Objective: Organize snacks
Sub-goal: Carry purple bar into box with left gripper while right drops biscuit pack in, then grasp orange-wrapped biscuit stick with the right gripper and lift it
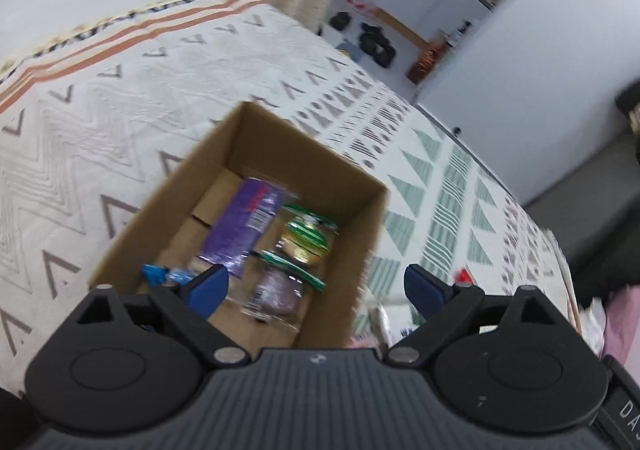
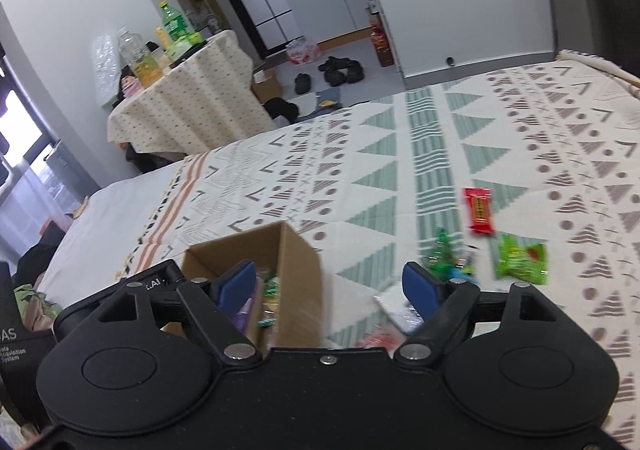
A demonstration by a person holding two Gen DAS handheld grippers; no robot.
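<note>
An open cardboard box (image 1: 256, 153) sits on the patterned bed cover. Inside lie a purple packet (image 1: 244, 226), green-and-gold wrapped snacks (image 1: 304, 238), a clear packet (image 1: 276, 290) and a blue wrapper (image 1: 160, 274). My left gripper (image 1: 316, 286) is open and empty just above the box's near edge. In the right wrist view the box (image 2: 296, 266) is at lower left. My right gripper (image 2: 330, 286) is open and empty above the bed beside the box. A red packet (image 2: 480, 209), a light green packet (image 2: 520, 258), a dark green wrapper (image 2: 442, 254) and a white packet (image 2: 396, 310) lie on the cover to the right.
The bed cover (image 2: 360, 169) stretches wide around the box. A small table with bottles (image 2: 180, 97) stands behind the bed. Shoes (image 2: 340, 71) lie on the floor by a white wall (image 1: 540, 49). A red snack (image 1: 464, 274) shows by the left gripper's right finger.
</note>
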